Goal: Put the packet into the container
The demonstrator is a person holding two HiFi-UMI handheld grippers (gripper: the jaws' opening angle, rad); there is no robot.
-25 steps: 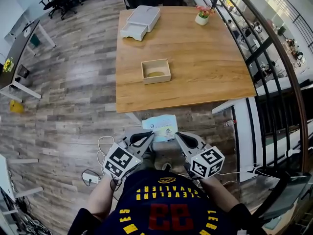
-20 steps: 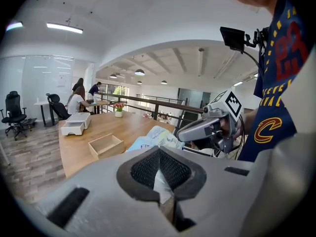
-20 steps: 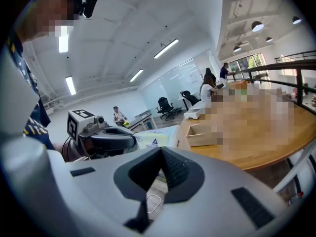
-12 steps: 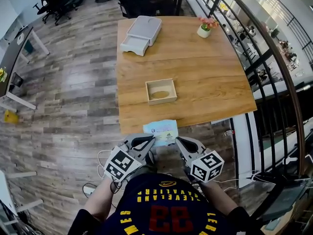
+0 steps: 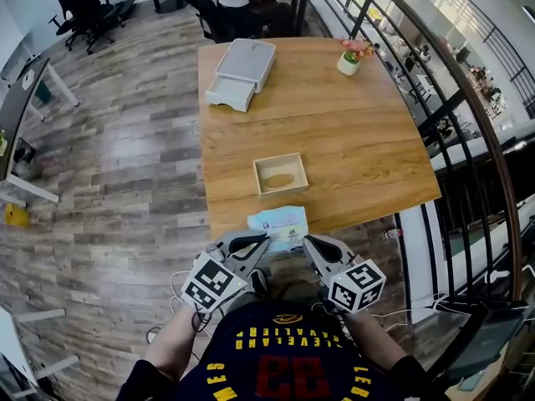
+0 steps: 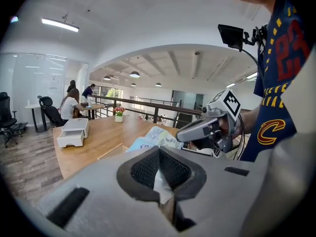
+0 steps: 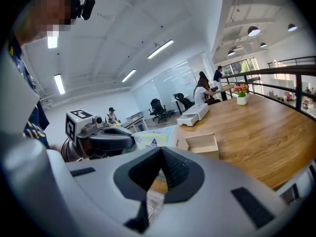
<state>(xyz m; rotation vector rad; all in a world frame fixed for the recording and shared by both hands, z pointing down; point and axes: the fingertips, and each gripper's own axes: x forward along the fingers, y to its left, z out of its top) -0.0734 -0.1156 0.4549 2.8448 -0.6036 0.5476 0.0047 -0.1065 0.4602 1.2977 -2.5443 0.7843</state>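
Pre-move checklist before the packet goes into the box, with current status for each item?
1. Grip of left gripper on the light blue printed packet: ok, shut on one edge.
2. Grip of right gripper: ok, shut on the other edge.
3. Target, the small open wooden box, upright on the wooden table: ok.
4. Box interior free: cannot tell; a darker oval shows on its floor.
5. Packet over the box: not ok; it hangs at the table's near edge.
6. Way to the box clear: ok; grey drawer unit and potted flowers stand far beyond.
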